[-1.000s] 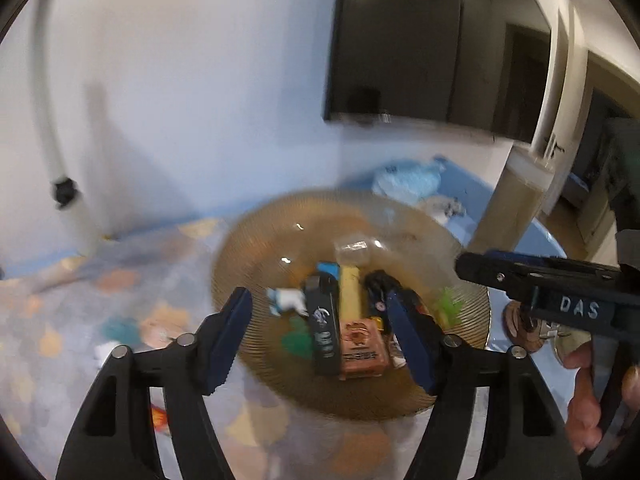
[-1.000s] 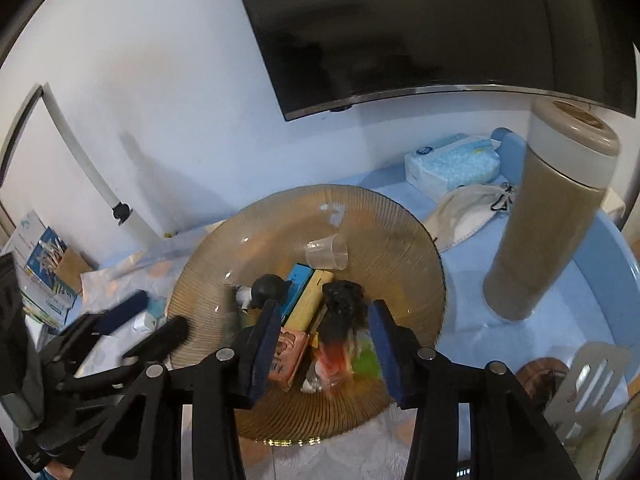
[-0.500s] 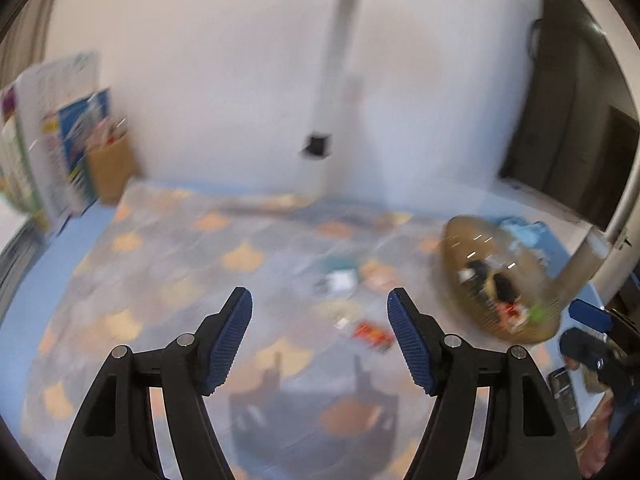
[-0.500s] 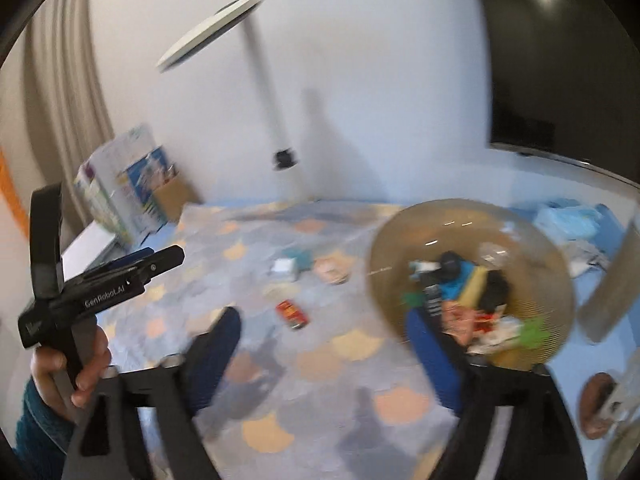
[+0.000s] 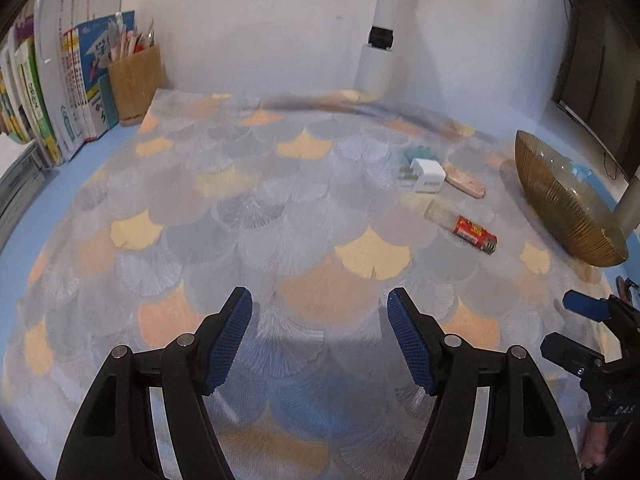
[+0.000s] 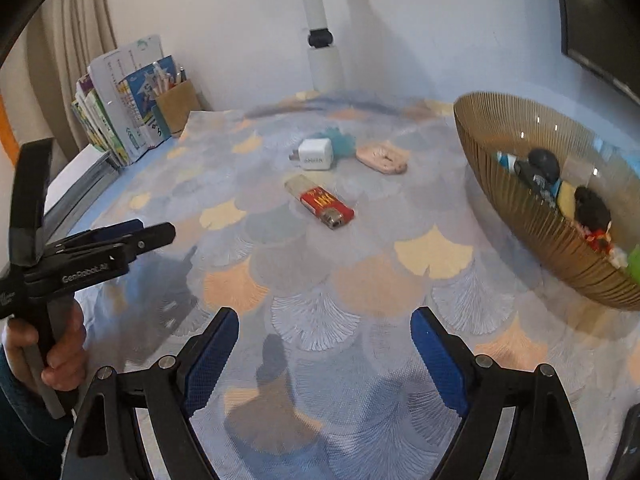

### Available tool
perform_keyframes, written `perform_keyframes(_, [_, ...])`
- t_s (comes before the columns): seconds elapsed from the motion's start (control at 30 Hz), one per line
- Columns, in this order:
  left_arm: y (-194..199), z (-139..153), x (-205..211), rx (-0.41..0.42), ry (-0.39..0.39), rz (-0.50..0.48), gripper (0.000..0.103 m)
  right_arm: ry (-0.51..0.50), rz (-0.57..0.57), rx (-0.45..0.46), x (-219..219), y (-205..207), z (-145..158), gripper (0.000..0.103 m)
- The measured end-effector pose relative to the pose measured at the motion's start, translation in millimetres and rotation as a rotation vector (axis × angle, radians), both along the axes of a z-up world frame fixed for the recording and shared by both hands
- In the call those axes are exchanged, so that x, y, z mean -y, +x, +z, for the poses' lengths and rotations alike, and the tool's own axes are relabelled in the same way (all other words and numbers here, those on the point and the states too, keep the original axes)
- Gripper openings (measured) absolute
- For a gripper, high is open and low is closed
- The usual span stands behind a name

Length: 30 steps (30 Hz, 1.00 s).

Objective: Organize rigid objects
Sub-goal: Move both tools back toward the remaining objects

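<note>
A red lighter [image 5: 472, 234] [image 6: 322, 203] lies on the patterned mat, well ahead of both grippers. Behind it sit a white charger plug [image 5: 427, 174] [image 6: 315, 154], a pink object [image 5: 466, 182] [image 6: 382, 157] and a small teal item [image 6: 341, 141]. The amber ribbed glass bowl [image 5: 560, 200] [image 6: 516, 220] stands at the right and holds several small objects. My left gripper [image 5: 319, 304] hangs open over bare mat with nothing between its fingers. My right gripper [image 6: 325, 320] is open wide, also empty, to the right of the left one.
Books [image 5: 44, 92] and a cardboard pen holder [image 5: 134, 80] stand at the back left. A white lamp pole [image 6: 320, 32] rises at the back wall. A dark screen [image 5: 600, 60] hangs at the right. A person's hand [image 6: 60, 352] holds the left gripper's handle.
Both grippers have swung away from above the bowl to the left and lower over the mat. The right gripper's jaws have spread wider. The left gripper's opening is unchanged.
</note>
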<state>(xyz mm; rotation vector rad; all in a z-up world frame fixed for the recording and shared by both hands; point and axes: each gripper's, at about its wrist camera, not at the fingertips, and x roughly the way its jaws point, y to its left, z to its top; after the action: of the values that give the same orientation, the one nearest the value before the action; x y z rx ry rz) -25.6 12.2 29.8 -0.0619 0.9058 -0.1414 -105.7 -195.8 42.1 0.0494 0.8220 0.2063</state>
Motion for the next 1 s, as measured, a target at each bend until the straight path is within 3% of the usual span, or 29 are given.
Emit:
perform_keyframes(0.47, [-5,-5,17,0.008,0.111,-0.036,0.069,0.009,-0.039,-0.003,8,0,-1,0.087])
perform_keyframes(0.67, [4,-3,15,-0.033,0.081,-0.063,0.069,0.011,-0.006,-0.024,7,2,1,0.087])
perform_keyframes(0.8, [26,24,24,-0.01,0.036,-0.132,0.068,0.042,0.013,-0.156,9,25,13,0.087])
perform_keyframes(0.9, [56,40,40,-0.003,0.001,-0.194,0.068,0.053,0.015,-0.094,11,44,36,0.087])
perform_keyframes(1.0, [87,40,54,-0.014,-0.017,-0.225,0.068,-0.049,0.015,-0.068,2,68,38,0.087])
